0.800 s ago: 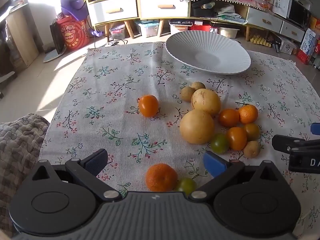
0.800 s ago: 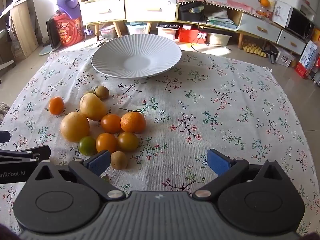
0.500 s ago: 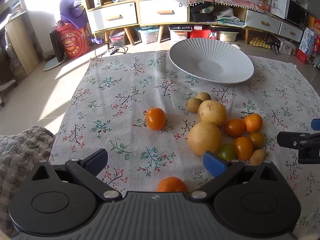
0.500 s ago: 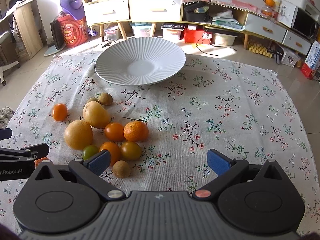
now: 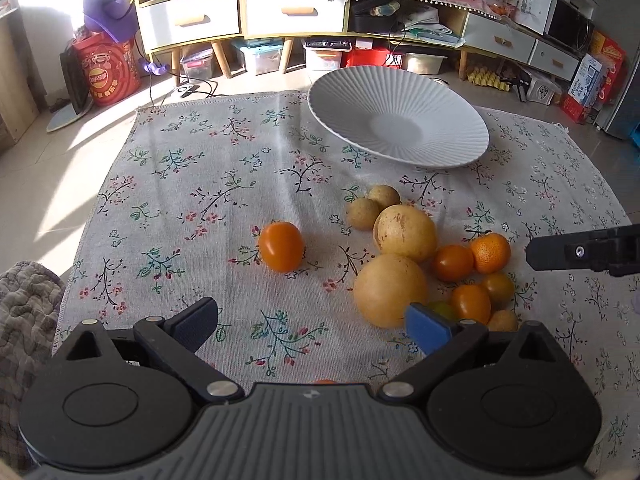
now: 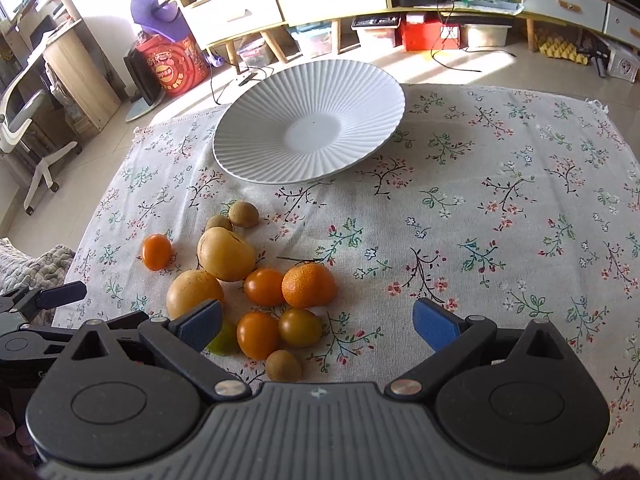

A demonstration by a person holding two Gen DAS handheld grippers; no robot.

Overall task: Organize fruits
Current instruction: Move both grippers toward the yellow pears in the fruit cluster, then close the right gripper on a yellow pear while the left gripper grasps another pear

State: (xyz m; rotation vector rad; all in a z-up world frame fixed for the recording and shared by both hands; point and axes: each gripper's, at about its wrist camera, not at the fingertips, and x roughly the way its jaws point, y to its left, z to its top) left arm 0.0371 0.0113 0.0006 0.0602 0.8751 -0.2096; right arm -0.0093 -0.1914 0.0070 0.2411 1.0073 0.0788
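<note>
A white ribbed plate rests at the far side of a floral cloth. A cluster of fruit lies nearer: two large yellow round fruits, several orange and small brown ones, and one orange fruit apart on the left. My left gripper is open above bare cloth, its right finger beside the big yellow fruit. My right gripper is open over the cluster's near edge, nothing held between its fingers.
The cloth's left edge drops to a sunlit floor, with a grey quilted fabric at the near left. Low cabinets with drawers and storage boxes stand behind the table. The right part of the cloth holds no fruit.
Both grippers have drawn back and tilted up, so the fruit and plate sit lower and nearer in view. The mandarin near the left gripper has slipped beneath its body. Both stayed open.
</note>
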